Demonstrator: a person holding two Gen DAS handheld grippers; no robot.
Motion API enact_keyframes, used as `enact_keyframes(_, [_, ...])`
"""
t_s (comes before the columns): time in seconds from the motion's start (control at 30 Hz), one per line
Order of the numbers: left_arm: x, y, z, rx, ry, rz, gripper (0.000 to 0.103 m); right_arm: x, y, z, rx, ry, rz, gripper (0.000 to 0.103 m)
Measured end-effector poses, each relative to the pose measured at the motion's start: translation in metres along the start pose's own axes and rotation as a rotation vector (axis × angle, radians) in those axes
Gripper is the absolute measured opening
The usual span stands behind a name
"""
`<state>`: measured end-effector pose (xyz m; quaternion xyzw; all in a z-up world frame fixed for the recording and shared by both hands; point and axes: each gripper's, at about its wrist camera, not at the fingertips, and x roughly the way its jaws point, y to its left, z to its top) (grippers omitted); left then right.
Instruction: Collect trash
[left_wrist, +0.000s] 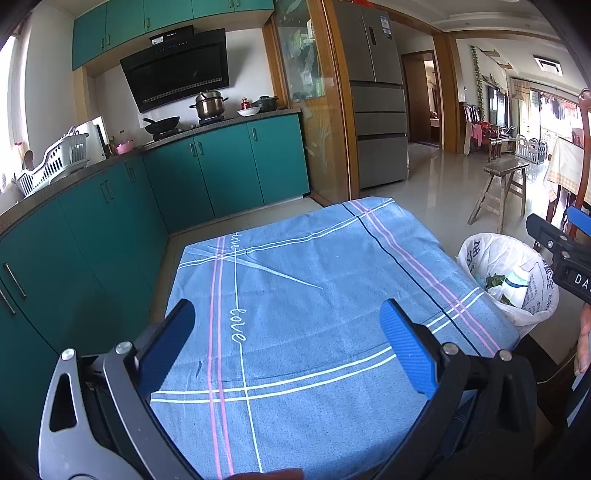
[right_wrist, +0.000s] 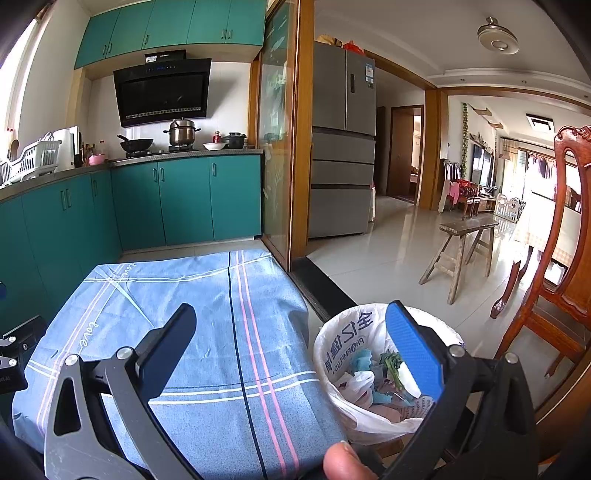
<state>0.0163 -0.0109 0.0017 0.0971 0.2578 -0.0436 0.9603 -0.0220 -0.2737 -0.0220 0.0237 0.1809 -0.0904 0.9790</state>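
We see both views lit by bright daylight. It enters from the balcony windows (right_wrist: 532, 177) at far right, which are blown out to white, and glares off the floor (right_wrist: 391, 236). The cabinets (left_wrist: 92, 236) at left are darker. Fisheye distortion bends straight lines toward the edges, and the corners vignette to black. The centre is sharp; a fingertip (right_wrist: 341, 461) at the bottom edge is blurred.

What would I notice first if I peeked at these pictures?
The big blue tablecloth with "love" written on it fills the middle. Beside its right edge stands a white-bagged trash bin holding scraps. Both grippers, left gripper and right gripper, are open and empty.
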Motion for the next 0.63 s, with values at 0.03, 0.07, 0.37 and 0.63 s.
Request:
enact_keyframes(0.03, [0.001, 0.0, 0.0, -0.001, 0.001, 0.0, 0.1, 0.0, 0.0, -0.001, -0.001, 0.002, 0.0, 0.1])
enact_keyframes(0.07, [0.001, 0.0, 0.0, -0.002, 0.003, 0.0, 0.1, 0.001, 0.001, -0.002, -0.002, 0.003, 0.002, 0.1])
enact_keyframes(0.37, [0.004, 0.0, -0.003, -0.006, 0.016, -0.012, 0.1, 0.004, 0.0, -0.003, -0.004, 0.014, 0.002, 0.1])
enact_keyframes(0.63, [0.03, 0.009, -0.005, -0.017, 0.106, 0.077, 0.1, 0.003, 0.009, -0.001, -0.024, 0.04, 0.095, 0.1])
